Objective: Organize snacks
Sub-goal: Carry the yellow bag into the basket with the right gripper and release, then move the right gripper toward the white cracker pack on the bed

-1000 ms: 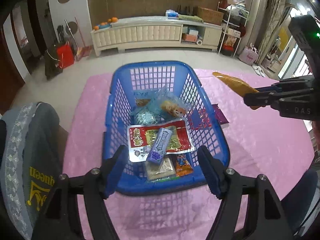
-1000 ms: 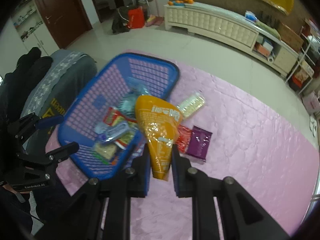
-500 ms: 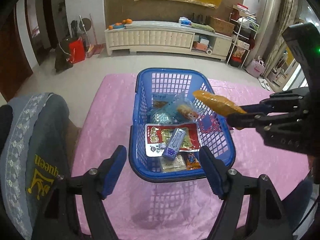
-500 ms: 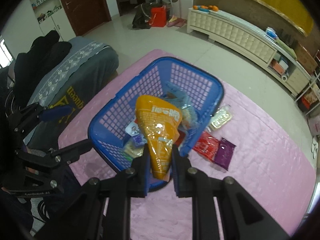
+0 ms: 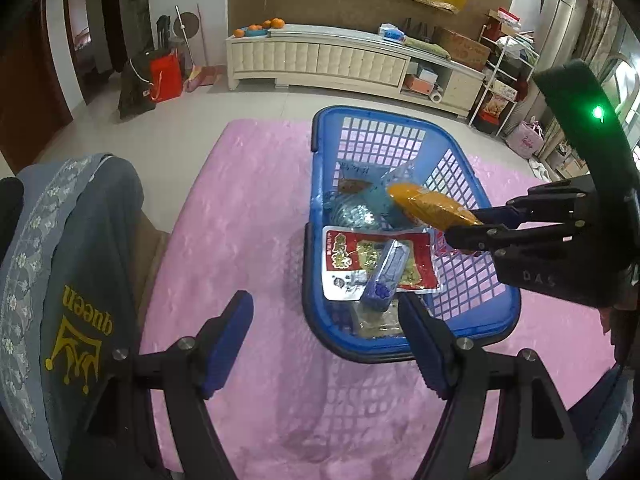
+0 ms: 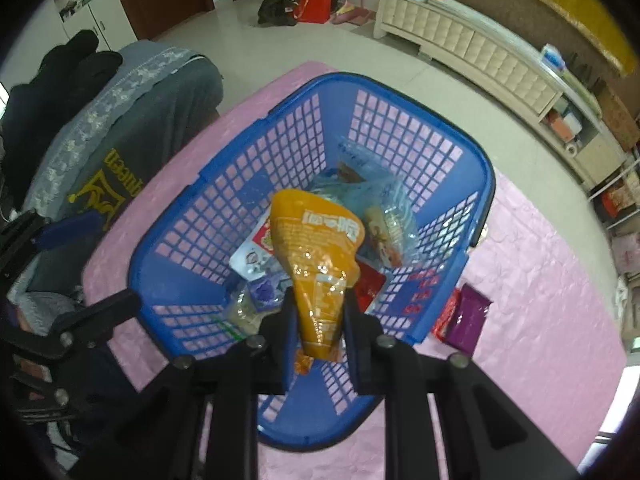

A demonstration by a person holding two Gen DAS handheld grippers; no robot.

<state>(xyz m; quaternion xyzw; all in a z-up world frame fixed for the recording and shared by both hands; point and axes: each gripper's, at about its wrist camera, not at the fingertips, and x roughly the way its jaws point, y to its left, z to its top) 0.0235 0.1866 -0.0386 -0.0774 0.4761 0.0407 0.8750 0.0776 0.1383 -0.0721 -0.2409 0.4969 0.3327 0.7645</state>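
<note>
A pink cloth point(image 5: 248, 208) covered the table, with a tiled floor and a long white cabinet point(image 5: 320, 56) beyond it. In the left wrist view a blue basket point(image 5: 496, 320) stood on the cloth, right of centre. The left gripper point(image 5: 326, 338) hung over the cloth at the basket's near-left corner, its jaws wide apart with nothing between them. A grey garment point(image 5: 68, 280) printed with a crown lay draped at the left edge. From the right, the right gripper point(image 5: 466, 226) reached in over the basket, clamped on the narrow end of an orange pouch point(image 5: 428, 206). Here the pouch's long axis ran nearly level, its broad end pointing left over the basket's middle. Beneath it lay a red packet point(image 5: 344, 248), a purple tube point(image 5: 386, 276) and clear blue bags point(image 5: 360, 212).

In the right wrist view the cloth ran out to the floor, the cabinet point(image 6: 472, 56) at upper right. The gripper point(image 6: 320, 320) pinched the pouch point(image 6: 316, 248) narrowly at its tapered bottom. The pouch pointed away from the camera, its wide printed top fanned out above the snacks in the basket point(image 6: 280, 100). A purple packet point(image 6: 468, 320) and a red one beside it lay on the cloth point(image 6: 540, 320) just outside the basket's right wall. The left gripper point(image 6: 72, 268) showed at the left edge.
</note>
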